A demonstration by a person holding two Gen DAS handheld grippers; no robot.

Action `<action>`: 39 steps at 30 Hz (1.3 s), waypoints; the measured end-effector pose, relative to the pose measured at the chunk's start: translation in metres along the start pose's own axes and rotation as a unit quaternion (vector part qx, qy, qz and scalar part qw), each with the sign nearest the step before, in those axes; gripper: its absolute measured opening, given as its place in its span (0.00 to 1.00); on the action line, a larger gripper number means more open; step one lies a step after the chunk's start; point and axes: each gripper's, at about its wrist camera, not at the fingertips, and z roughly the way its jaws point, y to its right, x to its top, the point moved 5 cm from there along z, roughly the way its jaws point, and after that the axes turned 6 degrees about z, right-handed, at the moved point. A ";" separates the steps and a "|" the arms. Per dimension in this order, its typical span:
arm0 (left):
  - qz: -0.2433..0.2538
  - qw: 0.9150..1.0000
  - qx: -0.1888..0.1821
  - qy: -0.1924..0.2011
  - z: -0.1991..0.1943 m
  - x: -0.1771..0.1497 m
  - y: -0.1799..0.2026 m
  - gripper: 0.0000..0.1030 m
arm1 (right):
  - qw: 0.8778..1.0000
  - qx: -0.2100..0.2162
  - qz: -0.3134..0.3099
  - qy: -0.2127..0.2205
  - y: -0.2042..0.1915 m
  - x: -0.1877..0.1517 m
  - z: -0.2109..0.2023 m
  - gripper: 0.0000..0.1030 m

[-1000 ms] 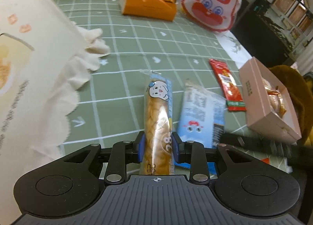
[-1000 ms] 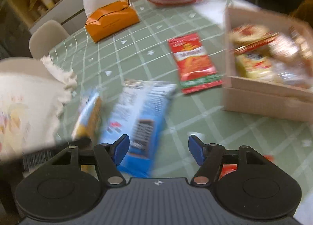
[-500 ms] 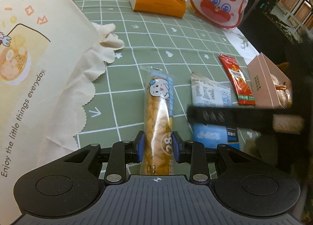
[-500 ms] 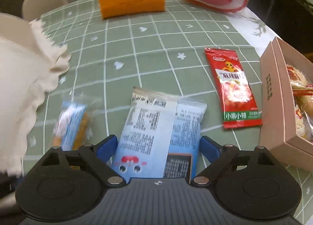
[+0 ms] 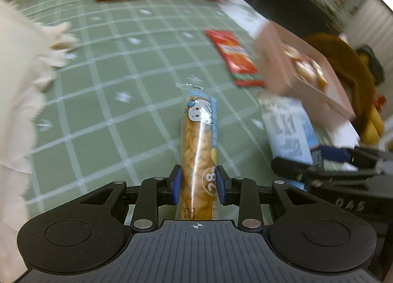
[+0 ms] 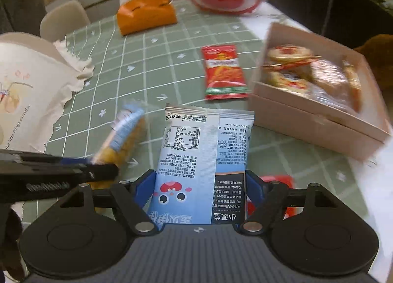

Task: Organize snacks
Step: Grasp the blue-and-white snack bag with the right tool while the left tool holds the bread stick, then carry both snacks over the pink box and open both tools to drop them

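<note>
The stick snack [image 5: 197, 145] sits pinched near its lower end in the left gripper [image 5: 197, 182], lifted clear of the cloth [image 5: 118, 66]; the blue pack [image 6: 199, 160] is clamped across its width by the right gripper [image 6: 200, 187]. Both likely go to the box [image 6: 316, 123] — best carried level, stick first, its loose end watched. Only the right view shows the box's contents and a red packet edge [image 6: 277, 182] beneath; the left shows the stick's grip plainly. The red sachet [image 6: 223, 71] waits nearby.

Glossy plastic snack wrapper [image 5: 199, 145], seemingly cardboard box [image 6: 316, 120]
</note>
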 end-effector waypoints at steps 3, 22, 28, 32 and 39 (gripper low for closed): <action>0.018 1.000 -0.010 -0.010 0.006 -0.005 0.020 0.34 | 1.000 -0.013 0.014 0.018 0.020 -0.008 -0.021 0.74; 0.084 0.996 0.002 -0.035 0.037 0.019 0.056 0.38 | 0.990 -0.117 0.084 -0.001 0.100 -0.077 -0.021 0.79; 0.100 0.995 0.015 -0.016 0.036 0.012 0.061 0.38 | 0.989 -0.106 0.103 -0.002 0.109 -0.074 -0.016 0.85; 0.106 0.994 0.026 -0.004 0.033 0.008 0.061 0.34 | 0.989 -0.105 0.100 -0.001 0.112 -0.065 -0.011 0.84; 0.109 0.992 0.005 0.065 -0.020 0.008 0.080 0.31 | 0.992 -0.083 0.092 0.033 0.116 -0.057 -0.053 0.74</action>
